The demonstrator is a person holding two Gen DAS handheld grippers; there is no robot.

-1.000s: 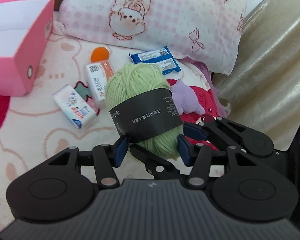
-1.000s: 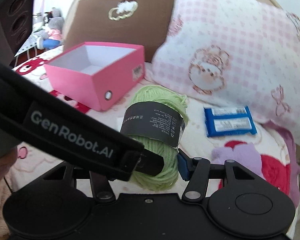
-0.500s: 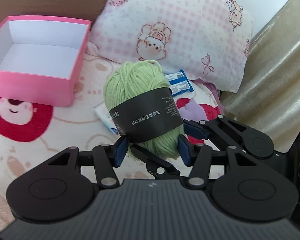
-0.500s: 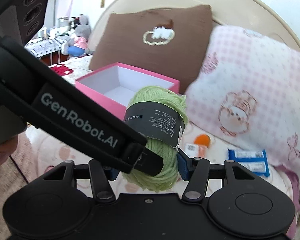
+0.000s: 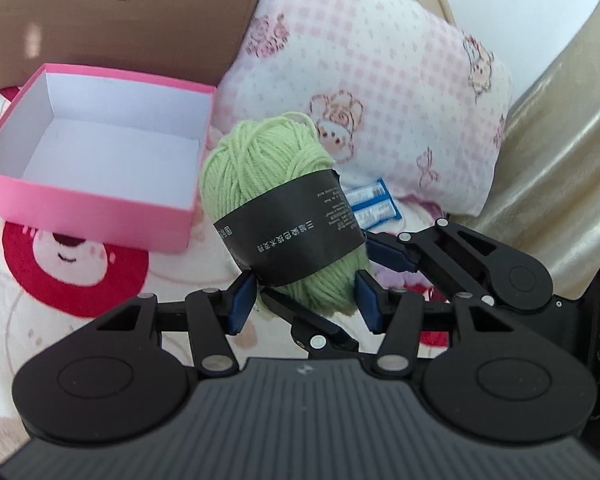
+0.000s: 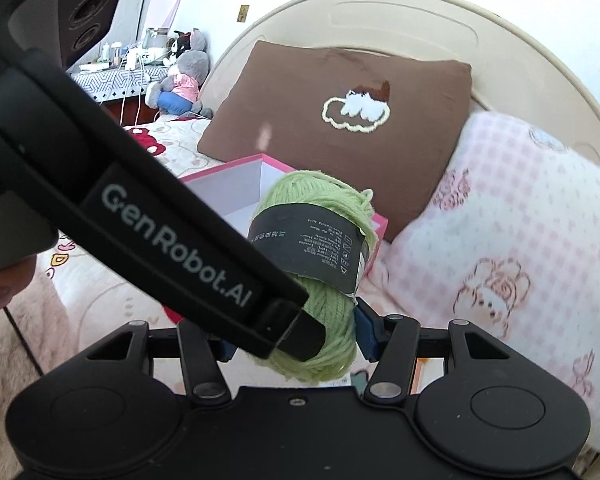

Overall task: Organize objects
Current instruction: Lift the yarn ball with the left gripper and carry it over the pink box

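Observation:
A ball of light green yarn (image 5: 260, 168) with a black paper band hangs above the bed, held from two sides. My left gripper (image 5: 305, 300) is shut on its lower end, blue pads pressing the wool. My right gripper (image 6: 296, 344) is shut on the same ball; one of its fingers (image 5: 392, 256) reaches in from the right in the left wrist view. In the right wrist view the left gripper's black body (image 6: 180, 248) crosses in front and hides the right gripper's left pad. The open pink box (image 5: 88, 204), white inside and empty, stands just left of the yarn (image 6: 312, 188).
A brown cushion (image 5: 120, 20) and a pink checked pillow (image 5: 380, 100) lean on the cream headboard (image 6: 400, 16) behind the box. A blue snack packet (image 5: 370, 204) lies by the pillow. Gold fabric (image 5: 560, 160) rises at the right. A plush toy (image 6: 184, 80) sits far left.
Both grippers have risen with the yarn and carried it toward the pink box. The small packets on the blanket have dropped out of view, and the box's inside now shows.

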